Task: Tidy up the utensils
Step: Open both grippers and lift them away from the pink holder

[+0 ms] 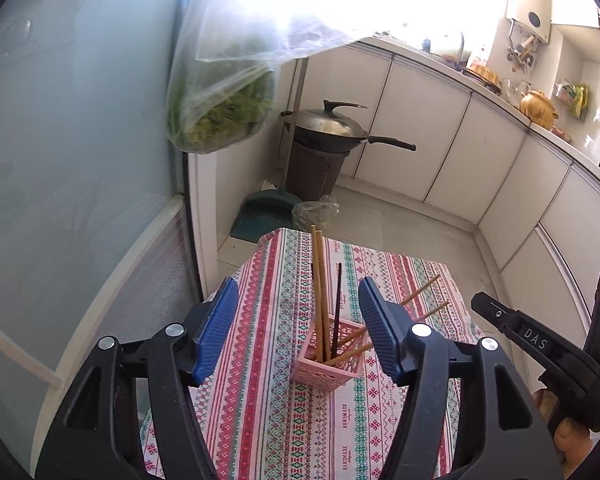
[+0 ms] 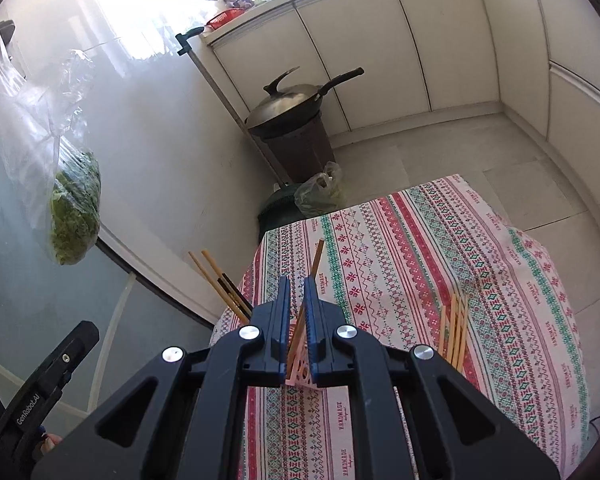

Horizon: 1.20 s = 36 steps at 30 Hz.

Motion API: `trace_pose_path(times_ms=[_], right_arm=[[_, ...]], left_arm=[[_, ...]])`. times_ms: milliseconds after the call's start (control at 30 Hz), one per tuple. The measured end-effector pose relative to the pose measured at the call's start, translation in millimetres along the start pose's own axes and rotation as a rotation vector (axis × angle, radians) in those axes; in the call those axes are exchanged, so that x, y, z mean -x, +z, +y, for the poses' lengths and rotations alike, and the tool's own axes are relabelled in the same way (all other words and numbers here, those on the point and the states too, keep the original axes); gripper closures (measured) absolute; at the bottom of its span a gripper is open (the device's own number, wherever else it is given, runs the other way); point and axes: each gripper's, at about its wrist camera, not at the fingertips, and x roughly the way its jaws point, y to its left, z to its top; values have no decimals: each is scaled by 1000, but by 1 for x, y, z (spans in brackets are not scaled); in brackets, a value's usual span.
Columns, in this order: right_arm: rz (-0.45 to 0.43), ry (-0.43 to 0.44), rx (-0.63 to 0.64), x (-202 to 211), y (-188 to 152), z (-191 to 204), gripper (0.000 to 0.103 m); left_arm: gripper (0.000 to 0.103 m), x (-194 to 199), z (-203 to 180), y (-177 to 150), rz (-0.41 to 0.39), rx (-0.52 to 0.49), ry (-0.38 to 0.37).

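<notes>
Table point(image 1: 384, 432) under striped cloth, landmark for all below. Pink basket point(image 1: 327, 364) upright near table centre; wooden and dark chopsticks point(image 1: 319, 292) stand inside. Loose chopstick bundle point(image 2: 454, 330) flat on cloth, right of basket, apart. Left gripper point(image 1: 298, 320) spread wide, empty, straddling basket without contact. Right gripper point(image 2: 296, 320) nearly closed, pinching single wooden chopstick point(image 2: 310, 292) above basket.

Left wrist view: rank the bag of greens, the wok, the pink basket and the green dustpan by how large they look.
1. bag of greens, though it hangs nearer the camera
2. wok
3. pink basket and green dustpan: too alike to rank, and the dustpan is partly hidden by the table.
</notes>
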Motion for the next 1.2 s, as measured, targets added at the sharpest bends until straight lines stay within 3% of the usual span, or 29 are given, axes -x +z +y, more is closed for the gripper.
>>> trace_pose_path(times_ms=[133,233,433,600,700,833,1200], right_arm=[[-6,-25,32,5,-4,-1,89],[-12,-42,53,10,-8,-4,76],[-15,-61,97,19,-17,-5,72],[-18,-79,128,24,-28,-4,56],[-17,-90,126,26,-33,-7,48],[-11,-101,132,28,-36,-10,45],[-28,-147,93,32,-42,-25,18]], left_arm=[[36,-4,-12,-6,1,-37,14],[34,-7,-17,-10,7,-53,21],[26,-10,-24,-20,13,-70,39],[16,-13,-26,-28,14,-83,66],[16,-15,-26,-31,22,-88,78],[14,-14,-25,-34,26,-79,82],[7,-13,-31,-44,41,-97,90]])
